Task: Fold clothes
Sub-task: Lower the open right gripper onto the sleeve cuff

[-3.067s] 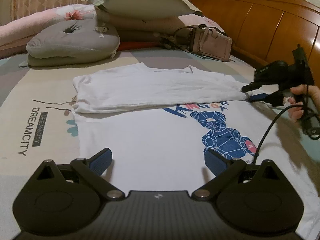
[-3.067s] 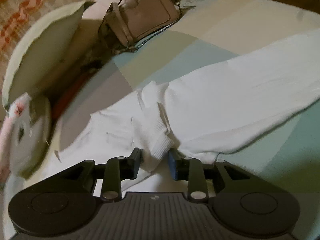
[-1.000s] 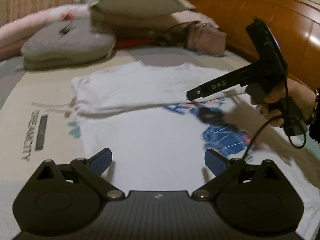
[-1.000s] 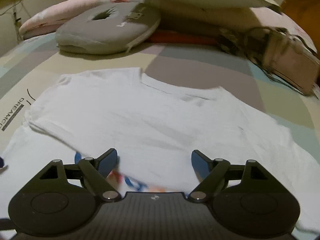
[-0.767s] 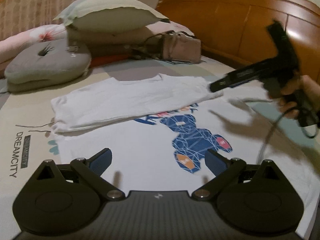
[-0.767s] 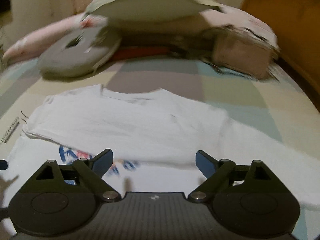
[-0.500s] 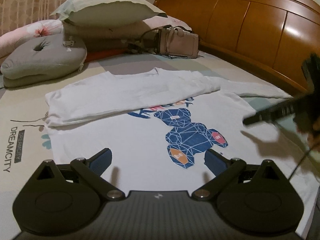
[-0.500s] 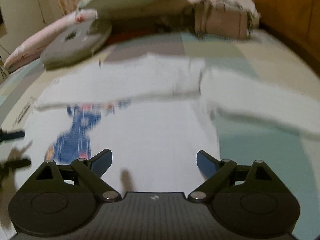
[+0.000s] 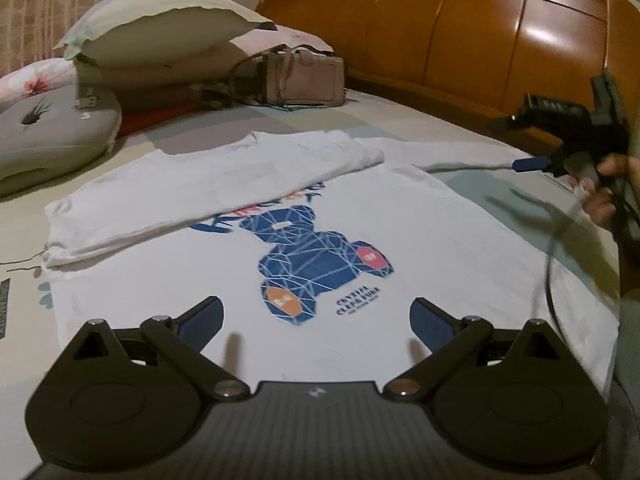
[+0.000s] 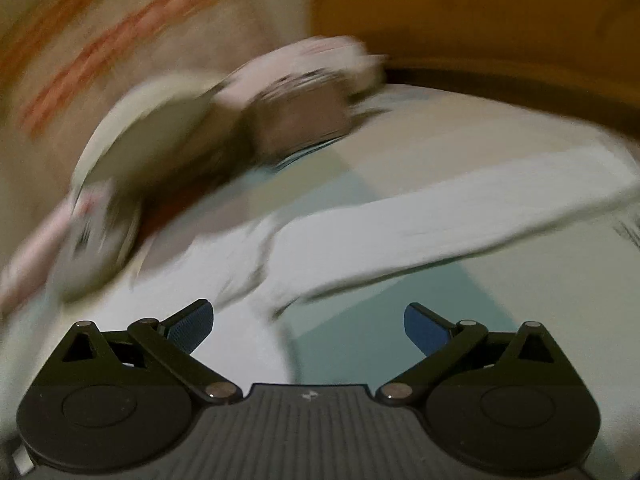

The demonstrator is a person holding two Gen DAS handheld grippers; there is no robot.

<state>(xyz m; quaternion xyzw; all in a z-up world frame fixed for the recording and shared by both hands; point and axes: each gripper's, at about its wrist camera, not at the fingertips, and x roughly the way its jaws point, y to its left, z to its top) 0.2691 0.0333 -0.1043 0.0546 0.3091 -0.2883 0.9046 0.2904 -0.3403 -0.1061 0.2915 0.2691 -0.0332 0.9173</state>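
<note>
White long-sleeved shirt (image 9: pixel 400 248) spread flat on bed (image 9: pixel 400 120), one sleeve already folded across chest, other sleeve (image 10: pixel 460 208) outstretched toward headboard; right gripper (image 10: pixel 308 324) just spread wide, empty, nearing that sleeve, presumably for grasping; left gripper (image 9: pixel 316 316) agape, empty, above hem.

Left wrist cam sits low over the shirt (image 9: pixel 400 216) hem facing the headboard (image 9: pixel 460 28); right wrist cam, blurred, near the sleeve (image 10: pixel 460 208); both share bag (image 9: pixel 304 76) and pillows (image 9: pixel 160 24).
</note>
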